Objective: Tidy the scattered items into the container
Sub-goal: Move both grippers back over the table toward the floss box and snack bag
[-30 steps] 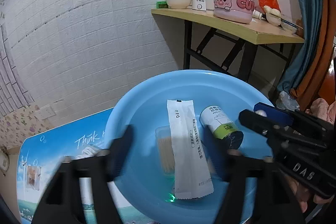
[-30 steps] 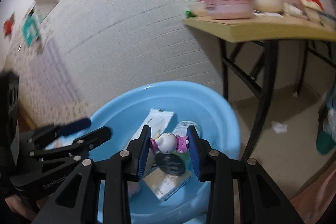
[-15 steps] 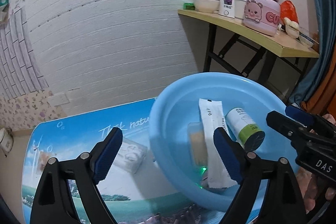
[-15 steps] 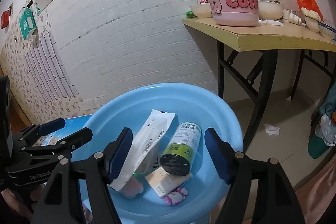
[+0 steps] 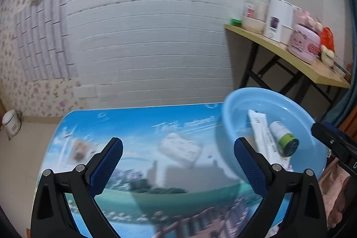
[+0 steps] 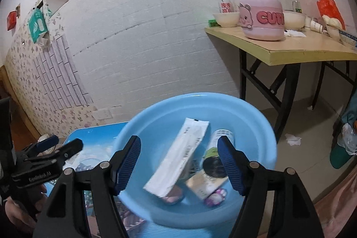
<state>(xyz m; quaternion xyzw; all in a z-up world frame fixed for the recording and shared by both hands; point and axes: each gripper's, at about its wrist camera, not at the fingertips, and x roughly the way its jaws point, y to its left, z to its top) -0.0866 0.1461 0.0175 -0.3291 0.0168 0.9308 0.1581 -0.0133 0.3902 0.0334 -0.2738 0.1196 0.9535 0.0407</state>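
Note:
A light blue basin (image 6: 250,117) stands on the right end of a table with a blue landscape print (image 5: 138,126); it also shows in the left wrist view (image 5: 296,113). Inside lie a long white sachet (image 6: 180,155), a white bottle with a dark cap (image 6: 215,153), a small box (image 6: 205,185) and a small pink toy (image 6: 215,199). A clear plastic packet (image 5: 179,147) lies on the table left of the basin. My left gripper (image 5: 177,165) is open and empty above the table, near the packet. My right gripper (image 6: 179,163) is open and empty over the basin.
A yellow folding table (image 6: 290,48) at the right holds a pink cartoon jar (image 6: 261,17), bowls and bottles. A white brick wall stands behind. A small white bucket (image 5: 11,122) sits on the floor at the left. Crumpled paper (image 6: 292,139) lies on the floor.
My right gripper opened and let the pink toy drop into the basin, then drew back a little. My left gripper swung left from over the basin to above the table and the packet.

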